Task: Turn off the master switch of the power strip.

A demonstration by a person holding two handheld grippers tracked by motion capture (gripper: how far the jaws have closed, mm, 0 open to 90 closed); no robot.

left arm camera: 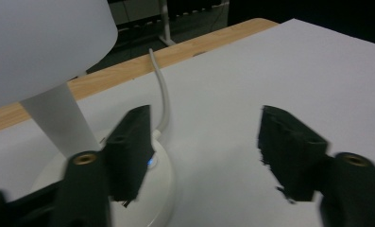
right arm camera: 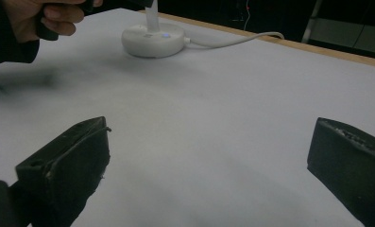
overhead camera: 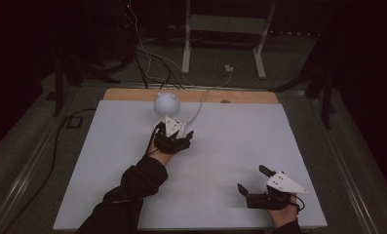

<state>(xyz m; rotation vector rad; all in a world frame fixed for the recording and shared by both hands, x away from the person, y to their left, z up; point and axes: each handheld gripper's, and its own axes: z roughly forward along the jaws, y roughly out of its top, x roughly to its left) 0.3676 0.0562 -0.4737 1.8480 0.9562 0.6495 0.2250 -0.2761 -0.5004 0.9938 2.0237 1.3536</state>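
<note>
white table lamp (overhead camera: 167, 104), round shade, upright on round base, near table's far edge, cable trailing back

Lamp (overhead camera: 167, 104) on table's (overhead camera: 230, 146) far edge, cable (overhead camera: 199, 109) behind.

A dim lab or recording room: a white-covered surface (overhead camera: 230, 161) with a wooden edge at the frame's centre, loose cables (overhead camera: 152, 63) across the dark floor behind, and a white metal frame stand (overhead camera: 220, 29) at upper centre.

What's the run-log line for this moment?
left gripper: open, over lamp base, one jaw above its lit button | right gripper: open, nothing between jaws | lamp: upright, cable attached
</note>
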